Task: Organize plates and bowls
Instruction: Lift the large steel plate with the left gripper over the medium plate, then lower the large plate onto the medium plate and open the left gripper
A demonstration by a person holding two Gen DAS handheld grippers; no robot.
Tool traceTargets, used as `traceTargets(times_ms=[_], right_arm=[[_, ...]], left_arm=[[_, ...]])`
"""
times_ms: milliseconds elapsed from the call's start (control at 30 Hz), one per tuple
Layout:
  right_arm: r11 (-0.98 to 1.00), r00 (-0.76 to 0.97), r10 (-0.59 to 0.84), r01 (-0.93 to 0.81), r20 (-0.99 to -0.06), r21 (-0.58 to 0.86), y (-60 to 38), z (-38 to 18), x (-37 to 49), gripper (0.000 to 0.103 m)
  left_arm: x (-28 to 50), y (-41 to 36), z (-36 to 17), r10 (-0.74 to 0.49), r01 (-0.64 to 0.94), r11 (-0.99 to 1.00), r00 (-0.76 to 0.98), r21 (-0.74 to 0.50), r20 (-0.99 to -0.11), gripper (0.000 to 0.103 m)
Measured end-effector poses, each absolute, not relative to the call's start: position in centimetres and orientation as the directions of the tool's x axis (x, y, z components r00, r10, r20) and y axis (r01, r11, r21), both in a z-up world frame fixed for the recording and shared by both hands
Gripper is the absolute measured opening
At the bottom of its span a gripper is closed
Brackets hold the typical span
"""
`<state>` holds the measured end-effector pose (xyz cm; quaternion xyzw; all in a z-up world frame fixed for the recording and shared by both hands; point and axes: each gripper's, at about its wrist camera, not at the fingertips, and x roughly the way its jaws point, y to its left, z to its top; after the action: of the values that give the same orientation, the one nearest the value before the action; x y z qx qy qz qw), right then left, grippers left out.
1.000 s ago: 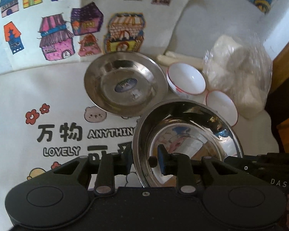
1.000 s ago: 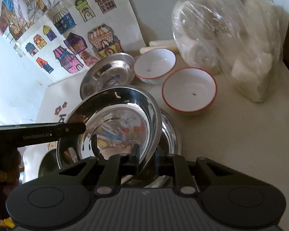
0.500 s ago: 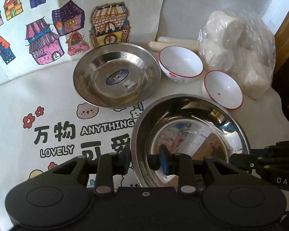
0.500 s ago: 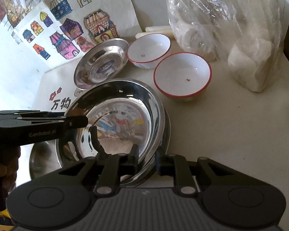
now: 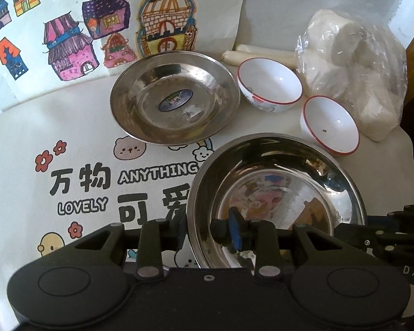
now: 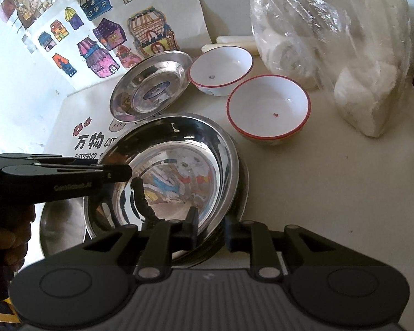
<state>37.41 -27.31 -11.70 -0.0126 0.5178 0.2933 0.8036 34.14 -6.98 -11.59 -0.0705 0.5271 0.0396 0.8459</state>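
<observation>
A large steel plate (image 5: 278, 187) lies nested on another steel plate (image 6: 241, 190) on the table. My left gripper (image 5: 207, 231) straddles its near rim, jaws parted a little around it. My right gripper (image 6: 211, 231) straddles the rim on the other side, jaws also slightly apart. A smaller steel plate with a blue sticker (image 5: 175, 102) lies behind; it also shows in the right wrist view (image 6: 151, 85). Two white red-rimmed bowls (image 5: 269, 84) (image 5: 329, 124) stand to its right, and also show in the right wrist view (image 6: 222, 70) (image 6: 267, 110).
A clear plastic bag of white lumps (image 5: 353, 74) sits at the back right, with white sticks (image 5: 259, 53) behind the bowls. A printed cloth (image 5: 41, 151) covers the table; house drawings (image 5: 69, 41) hang behind. Another steel dish (image 6: 60, 229) lies low left in the right wrist view.
The large steel plate has come down from a tilt and now lies flat on the plate beneath. Both grippers' jaws have loosened around its rim.
</observation>
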Motion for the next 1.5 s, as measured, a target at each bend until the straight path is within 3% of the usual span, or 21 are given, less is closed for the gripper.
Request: traceTargets(times_ms=[333,567,733,867,1033,1167,1267,1400,1500], right_arm=[[0.832,0.300,0.444,-0.488,-0.844,0.264,-26.9,-11.7,37.5,0.026],[0.842,0.325,0.426,-0.483,-0.844,0.239,-26.5,-11.4,37.4,0.039],[0.851,0.334,0.412,-0.475,-0.848,0.226,-26.3,-11.4,37.7,0.042],[0.860,0.343,0.390,-0.468,-0.855,0.204,-26.0,-11.4,37.6,0.052],[0.872,0.357,0.386,-0.441,-0.851,0.210,-25.7,-11.3,37.6,0.072],[0.877,0.372,0.383,-0.434,-0.846,0.207,-25.2,-11.3,37.5,0.089],[0.883,0.379,0.385,-0.417,-0.842,0.216,-25.0,-11.3,37.4,0.097],[0.891,0.398,0.384,-0.396,-0.833,0.221,-24.6,-11.3,37.3,0.103],[0.894,0.416,0.384,-0.392,-0.825,0.218,-24.0,-11.1,37.0,0.103]], left_arm=[[34.2,-6.9,-12.1,-0.015,-0.141,0.987,0.425,-0.082,-0.905,0.034],[34.2,-6.9,-12.2,-0.029,-0.122,0.989,0.421,-0.089,-0.906,0.037],[34.4,-6.5,-11.7,-0.035,-0.113,0.989,0.438,-0.094,-0.898,0.048],[34.6,-6.1,-11.1,-0.036,-0.112,0.989,0.457,-0.098,-0.889,0.058],[34.6,-5.3,-10.6,0.006,-0.128,0.990,0.475,-0.062,-0.880,0.082],[34.5,-4.1,-10.6,0.031,-0.150,0.988,0.470,-0.045,-0.882,0.089],[34.3,-2.8,-10.5,0.039,-0.170,0.984,0.474,-0.048,-0.880,0.092],[34.0,-0.9,-10.4,0.037,-0.203,0.977,0.481,-0.070,-0.876,0.101],[34.0,1.0,-10.4,0.021,-0.250,0.961,0.483,-0.115,-0.876,0.102]])
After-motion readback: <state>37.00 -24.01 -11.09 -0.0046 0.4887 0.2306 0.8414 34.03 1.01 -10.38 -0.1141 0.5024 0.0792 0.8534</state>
